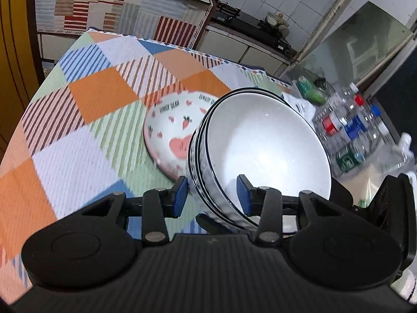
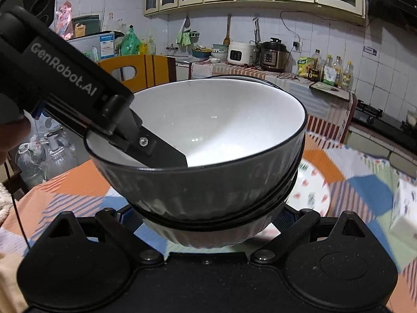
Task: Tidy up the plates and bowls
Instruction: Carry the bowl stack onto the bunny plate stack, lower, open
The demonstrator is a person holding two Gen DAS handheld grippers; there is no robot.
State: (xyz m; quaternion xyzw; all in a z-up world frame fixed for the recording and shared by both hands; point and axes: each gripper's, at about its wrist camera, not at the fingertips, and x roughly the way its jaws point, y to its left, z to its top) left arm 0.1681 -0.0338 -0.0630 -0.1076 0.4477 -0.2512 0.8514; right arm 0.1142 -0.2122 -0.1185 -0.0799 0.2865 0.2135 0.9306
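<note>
Two nested white bowls (image 1: 260,146) with dark rims and ribbed sides are tilted above the checked tablecloth. My left gripper (image 1: 212,195) straddles their near rim, one blue pad inside and one outside, with a visible gap, so it is open. In the right wrist view the same bowls (image 2: 208,135) fill the centre, and the left gripper's finger (image 2: 156,151) reaches into the top bowl. My right gripper (image 2: 206,219) sits under the bowls, its fingertips hidden. A strawberry-print plate (image 1: 169,133) lies on the cloth behind the bowls; it also shows in the right wrist view (image 2: 312,190).
Several plastic water bottles (image 1: 351,127) stand right of the table. A patterned cloth-covered counter (image 1: 117,7) and a gas stove (image 1: 250,23) are beyond. A wooden chair (image 2: 140,70) stands behind the table; rice cookers (image 2: 260,54) and oil bottles (image 2: 328,70) line the counter.
</note>
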